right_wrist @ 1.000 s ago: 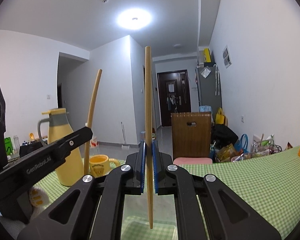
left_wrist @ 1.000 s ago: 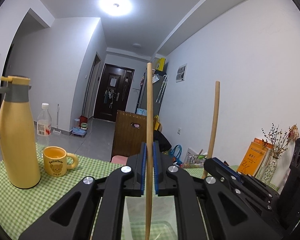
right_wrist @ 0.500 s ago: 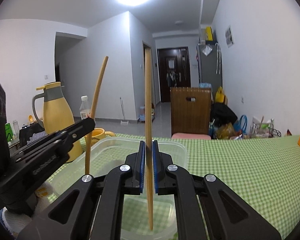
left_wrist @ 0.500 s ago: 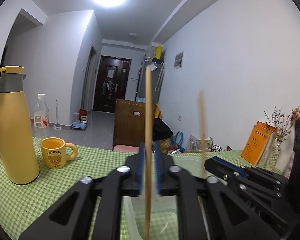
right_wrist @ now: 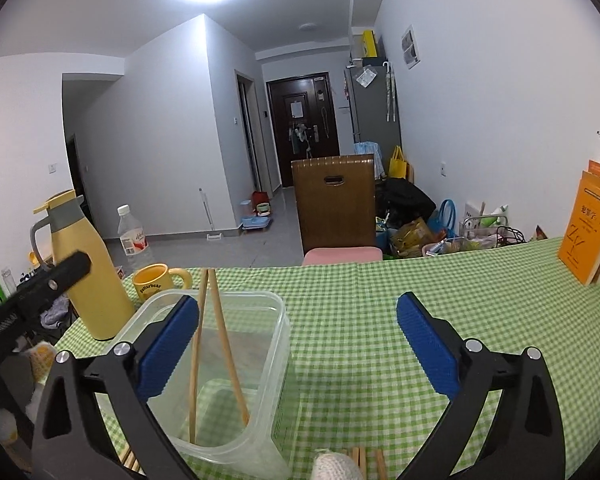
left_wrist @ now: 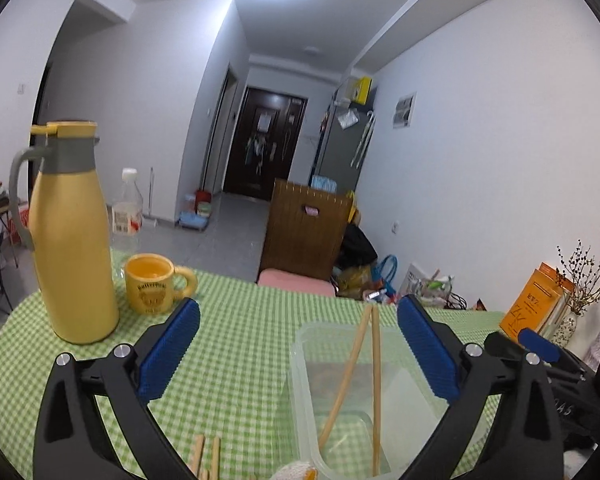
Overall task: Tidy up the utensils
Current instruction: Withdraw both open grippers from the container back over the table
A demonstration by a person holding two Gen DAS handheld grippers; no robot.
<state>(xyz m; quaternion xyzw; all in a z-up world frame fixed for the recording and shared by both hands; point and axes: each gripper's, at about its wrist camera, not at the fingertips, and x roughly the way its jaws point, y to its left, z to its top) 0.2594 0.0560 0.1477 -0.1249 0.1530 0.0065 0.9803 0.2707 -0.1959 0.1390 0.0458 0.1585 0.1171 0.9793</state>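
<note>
1. While both hands hang over the green checked tablecloth (right_wrist: 340, 300), the left gripper (left_wrist: 298, 350) has its blue pads spread wide; its jaws have just been opening, and nothing is pinched between them.
2. The right gripper (right_wrist: 298, 350) looks the same: jaws just opened wide, pads apart, nothing clamped.
3. Two wooden chopsticks (left_wrist: 374, 380) stand leaning inside the clear plastic container (right_wrist: 276, 344), lower ends on its floor, upper ends resting close together against its far rim. In the right wrist view they (right_wrist: 204, 344) cross near the top and splay apart toward the bottom.
4. The container sits on the cloth in front of both grippers, to the right of centre for the left camera and to the left for the right camera.
5. More chopsticks (left_wrist: 206, 456) lie flat on the cloth at the near edge, left of the container; others (right_wrist: 364, 458) show on its right in the right wrist view.
6. A tall yellow thermos jug (left_wrist: 74, 240) stands at the table's left, with a yellow bear mug (left_wrist: 152, 284) just beside it and a clear water bottle (left_wrist: 127, 212) behind.
7. Orange books (right_wrist: 588, 228) lean at the right edge of the table.
8. A brown wooden chair back (right_wrist: 334, 200) stands beyond the far edge.
</note>
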